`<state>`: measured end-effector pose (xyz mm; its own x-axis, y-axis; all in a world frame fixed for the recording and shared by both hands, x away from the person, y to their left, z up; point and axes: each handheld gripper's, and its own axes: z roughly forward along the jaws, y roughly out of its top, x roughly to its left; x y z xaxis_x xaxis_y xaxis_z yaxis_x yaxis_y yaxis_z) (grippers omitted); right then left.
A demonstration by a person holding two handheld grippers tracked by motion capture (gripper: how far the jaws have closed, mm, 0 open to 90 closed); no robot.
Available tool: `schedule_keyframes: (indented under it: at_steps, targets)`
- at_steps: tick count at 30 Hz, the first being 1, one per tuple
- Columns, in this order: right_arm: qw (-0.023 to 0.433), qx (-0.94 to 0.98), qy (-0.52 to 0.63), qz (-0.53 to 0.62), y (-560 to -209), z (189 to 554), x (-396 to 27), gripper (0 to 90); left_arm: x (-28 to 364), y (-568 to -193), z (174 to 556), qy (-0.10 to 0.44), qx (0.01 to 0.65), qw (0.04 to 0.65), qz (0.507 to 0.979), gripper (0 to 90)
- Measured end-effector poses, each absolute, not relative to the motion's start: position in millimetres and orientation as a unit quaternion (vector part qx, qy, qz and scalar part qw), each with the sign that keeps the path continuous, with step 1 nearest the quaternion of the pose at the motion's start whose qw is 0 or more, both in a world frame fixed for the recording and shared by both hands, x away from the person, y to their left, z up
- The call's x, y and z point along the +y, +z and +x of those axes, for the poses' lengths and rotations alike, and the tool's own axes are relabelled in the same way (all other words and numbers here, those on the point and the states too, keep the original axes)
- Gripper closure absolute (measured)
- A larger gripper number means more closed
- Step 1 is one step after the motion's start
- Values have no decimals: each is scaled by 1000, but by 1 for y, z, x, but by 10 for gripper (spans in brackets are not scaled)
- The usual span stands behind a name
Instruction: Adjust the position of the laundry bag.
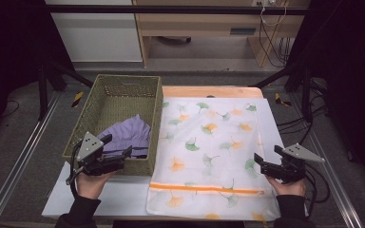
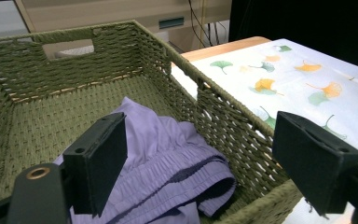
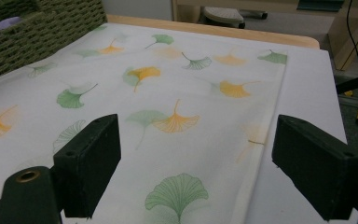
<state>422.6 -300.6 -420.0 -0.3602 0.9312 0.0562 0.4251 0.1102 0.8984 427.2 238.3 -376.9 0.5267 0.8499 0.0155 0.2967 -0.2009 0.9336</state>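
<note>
A green woven basket (image 1: pixel 100 90) stands on the left of the table, and a crumpled purple garment (image 1: pixel 129 134) lies in its near right corner. Beside it on the right lies a flat white laundry bag (image 1: pixel 209 142) printed with green and orange ginkgo leaves, an orange zip band near its front. My left gripper (image 1: pixel 119 147) hovers open over the basket's near edge; in the left gripper view the purple garment (image 2: pixel 168 158) lies below and between the jaws, untouched. My right gripper (image 1: pixel 265 159) is open over the bag's right edge (image 3: pixel 261 140), holding nothing.
A white sheet (image 1: pixel 100 199) covers the wooden table (image 1: pixel 209 91). Metal rails (image 1: pixel 24 156) run along both sides. A wooden desk with hanging cables (image 1: pixel 271 38) stands behind the table. The basket's wall (image 2: pixel 223 112) rises between my left gripper and the bag.
</note>
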Motion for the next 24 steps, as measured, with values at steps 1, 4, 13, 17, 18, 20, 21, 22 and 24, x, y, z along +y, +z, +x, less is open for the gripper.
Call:
schedule_keyframes:
  at_steps: [1, 4, 13, 17, 18, 20, 21, 22, 24]
  targets:
    - [280, 690, 451, 491, -420, 423, -301, 155, 237, -377, 427, 280, 396, 493, 722, 179]
    - [276, 690, 452, 492, -420, 422, -300, 160, 231, -376, 425, 274, 389, 498, 725, 203]
    - [271, 690, 451, 496, -420, 420, -298, 181, 210, -374, 417, 256, 367, 503, 739, 298]
    - [267, 691, 453, 496, -422, 417, -298, 185, 201, -373, 410, 241, 358, 506, 747, 335]
    - [269, 695, 445, 498, -423, 416, -297, 186, 198, -373, 408, 239, 354, 505, 750, 342]
    - [268, 699, 440, 496, -424, 413, -295, 197, 188, -373, 400, 232, 339, 504, 760, 361]
    - [268, 699, 440, 496, -424, 413, -295, 197, 188, -373, 400, 232, 339, 504, 760, 365]
    - [268, 702, 439, 493, -425, 411, -293, 212, 184, -373, 398, 230, 334, 503, 763, 370]
    - [266, 704, 437, 492, -425, 410, -292, 222, 178, -374, 394, 225, 325, 500, 771, 376]
